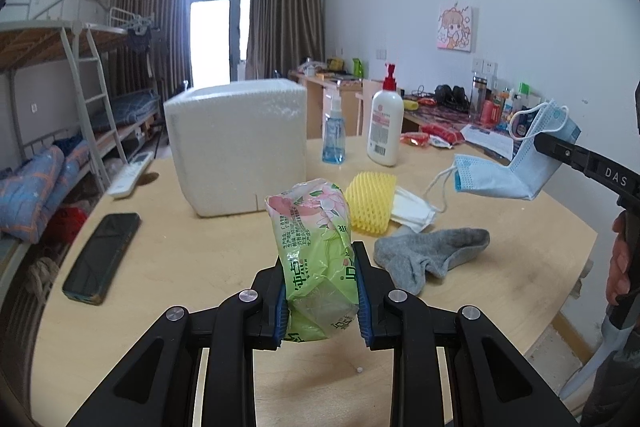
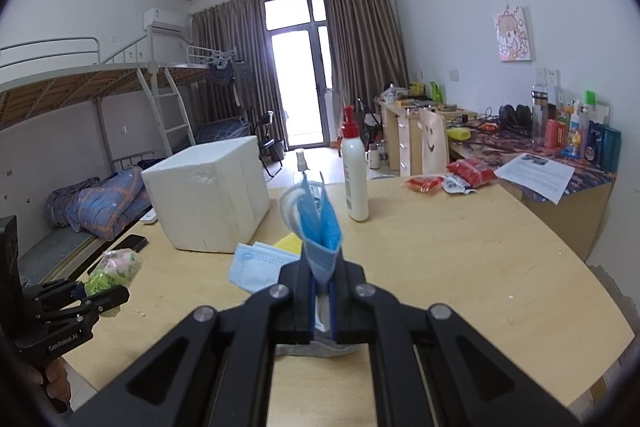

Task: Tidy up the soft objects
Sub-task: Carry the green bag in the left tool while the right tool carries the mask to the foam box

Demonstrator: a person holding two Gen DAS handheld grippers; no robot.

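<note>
My left gripper [image 1: 322, 291] is shut on a green tissue pack [image 1: 316, 259] and holds it upright above the wooden table [image 1: 180, 251]. The pack also shows in the right wrist view [image 2: 114, 273]. My right gripper [image 2: 321, 297] is shut on a blue face mask [image 2: 318, 227], which hangs in the air at the right of the left wrist view [image 1: 516, 163]. On the table lie a grey sock [image 1: 430, 255], a yellow foam net [image 1: 370, 203] and white masks [image 1: 414, 209]. A white foam box [image 1: 238, 147] stands behind them.
A black phone [image 1: 102, 257] and a white remote [image 1: 130, 169] lie at the table's left. A blue spray bottle [image 1: 334, 131] and a white pump bottle [image 1: 386, 123] stand behind the soft things. Red snack packs [image 2: 452, 177] lie at the far edge. A cluttered desk [image 2: 560, 163] is right.
</note>
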